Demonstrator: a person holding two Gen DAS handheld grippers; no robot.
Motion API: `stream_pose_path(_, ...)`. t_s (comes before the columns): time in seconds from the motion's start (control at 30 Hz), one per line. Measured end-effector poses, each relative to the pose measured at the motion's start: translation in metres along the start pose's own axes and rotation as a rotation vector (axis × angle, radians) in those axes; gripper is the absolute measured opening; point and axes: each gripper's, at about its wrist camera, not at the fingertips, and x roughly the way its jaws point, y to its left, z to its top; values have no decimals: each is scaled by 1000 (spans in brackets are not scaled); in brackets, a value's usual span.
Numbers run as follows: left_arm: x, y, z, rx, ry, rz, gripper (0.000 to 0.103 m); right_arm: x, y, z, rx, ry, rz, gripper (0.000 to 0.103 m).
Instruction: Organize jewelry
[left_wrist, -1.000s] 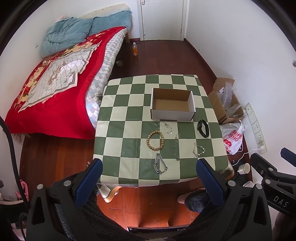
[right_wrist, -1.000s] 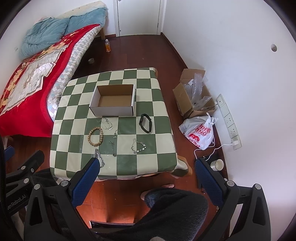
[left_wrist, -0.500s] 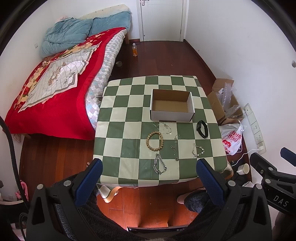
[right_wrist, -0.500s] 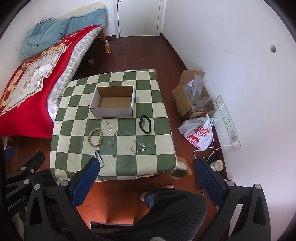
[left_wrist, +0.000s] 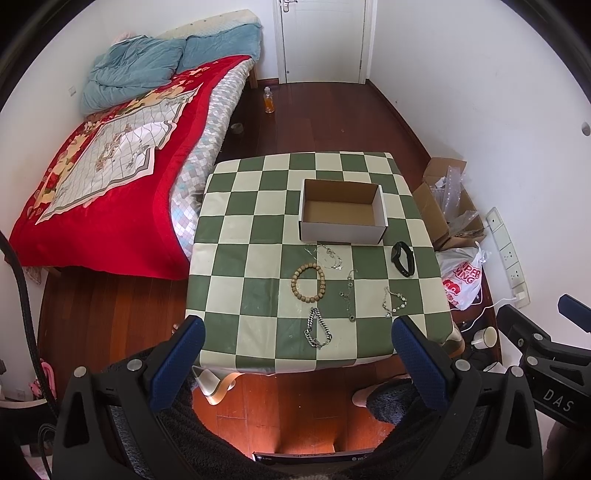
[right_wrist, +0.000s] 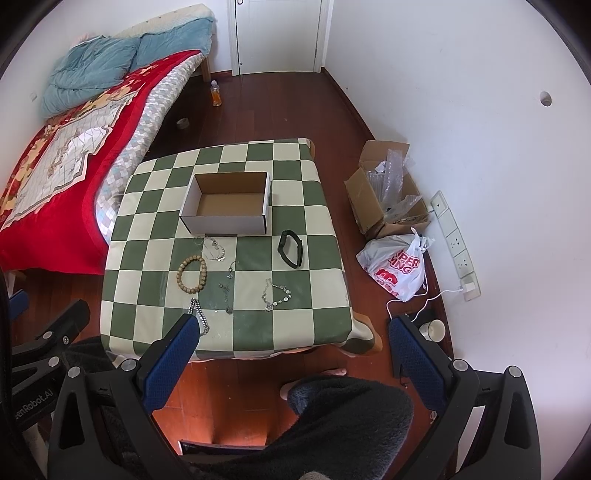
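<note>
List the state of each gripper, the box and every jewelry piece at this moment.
left gripper: open, holding nothing
right gripper: open, holding nothing
cardboard box: open, nothing inside
wooden bead bracelet: on the table
chunky chain: on the table
black band: on the table

Left gripper (left_wrist: 297, 354) and right gripper (right_wrist: 291, 350) are showing black frames, silver screws, blue textured finger pads (left_wrist: 177, 363); white "DAS" lettering; dark fuzzy sleeve (right_wrist: 347, 417).
</note>
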Motion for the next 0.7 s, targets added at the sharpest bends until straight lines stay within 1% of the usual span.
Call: stream_pose_path(0.7, -1, 6, -2, -10, -8, -2, 103, -1, 2, 1, -5, -1, -1, 103)
